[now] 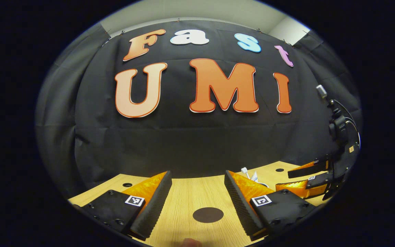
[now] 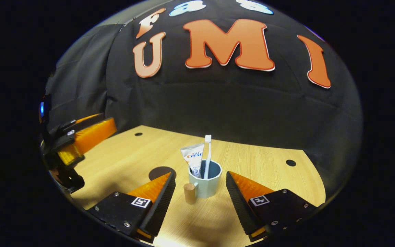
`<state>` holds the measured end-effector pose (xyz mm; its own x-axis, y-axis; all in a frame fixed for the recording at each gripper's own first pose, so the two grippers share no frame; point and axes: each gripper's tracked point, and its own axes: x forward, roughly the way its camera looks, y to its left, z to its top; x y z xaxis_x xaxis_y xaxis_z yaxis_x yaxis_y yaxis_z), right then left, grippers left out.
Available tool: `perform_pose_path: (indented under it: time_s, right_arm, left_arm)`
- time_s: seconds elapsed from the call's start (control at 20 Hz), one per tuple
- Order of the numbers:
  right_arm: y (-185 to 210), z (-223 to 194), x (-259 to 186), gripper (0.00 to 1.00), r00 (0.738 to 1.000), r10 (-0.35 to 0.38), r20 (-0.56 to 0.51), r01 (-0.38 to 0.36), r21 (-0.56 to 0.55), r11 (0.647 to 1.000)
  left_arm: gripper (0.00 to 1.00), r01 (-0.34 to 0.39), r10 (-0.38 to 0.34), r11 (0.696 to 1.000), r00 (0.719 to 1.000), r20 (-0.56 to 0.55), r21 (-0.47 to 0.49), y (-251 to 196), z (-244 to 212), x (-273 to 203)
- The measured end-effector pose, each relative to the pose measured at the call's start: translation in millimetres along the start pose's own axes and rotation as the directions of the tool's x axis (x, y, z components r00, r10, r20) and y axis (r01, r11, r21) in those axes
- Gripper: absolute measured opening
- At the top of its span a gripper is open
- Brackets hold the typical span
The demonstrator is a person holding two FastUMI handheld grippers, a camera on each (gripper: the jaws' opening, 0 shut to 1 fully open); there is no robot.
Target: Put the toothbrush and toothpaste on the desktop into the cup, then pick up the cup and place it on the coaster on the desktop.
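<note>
Your right gripper (image 2: 200, 192) has its fingers wide apart and they hold nothing; the cup (image 2: 205, 180) stands upright on the wooden surface (image 2: 259, 161) just in front of the gap between them, with its wooden handle (image 2: 190, 193) pointing toward you. The toothbrush (image 2: 207, 154) and the toothpaste (image 2: 194, 157) stand inside the cup, both leaning a little. The dark round coaster (image 2: 159, 171) lies beyond your left finger, beside the cup and apart from it. Your left gripper (image 1: 197, 192) also has its fingers apart and empty, above the surface; the coaster (image 1: 208, 215) lies between them, bare.
</note>
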<state>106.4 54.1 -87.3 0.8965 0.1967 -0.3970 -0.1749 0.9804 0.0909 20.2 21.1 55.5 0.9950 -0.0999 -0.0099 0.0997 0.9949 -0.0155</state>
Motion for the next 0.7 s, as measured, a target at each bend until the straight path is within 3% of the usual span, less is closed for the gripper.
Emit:
perform_pose_path:
  time_s: [0.3,0.7]
  right_arm:
    - [9.7,-27.7,33.3,0.89,0.977,-0.002,-0.214,0.008,0.03,1.0]
    - [8.4,-52.9,73.7,0.77,0.896,-0.086,-0.437,0.112,0.034,0.993]
  left_arm:
    - [0.96,-0.054,0.053,0.998,0.998,0.036,0.013,17.4,-3.6,-13.7]
    - [0.98,-0.127,0.127,0.992,0.992,-0.015,0.029,30.6,-37.0,-22.9]
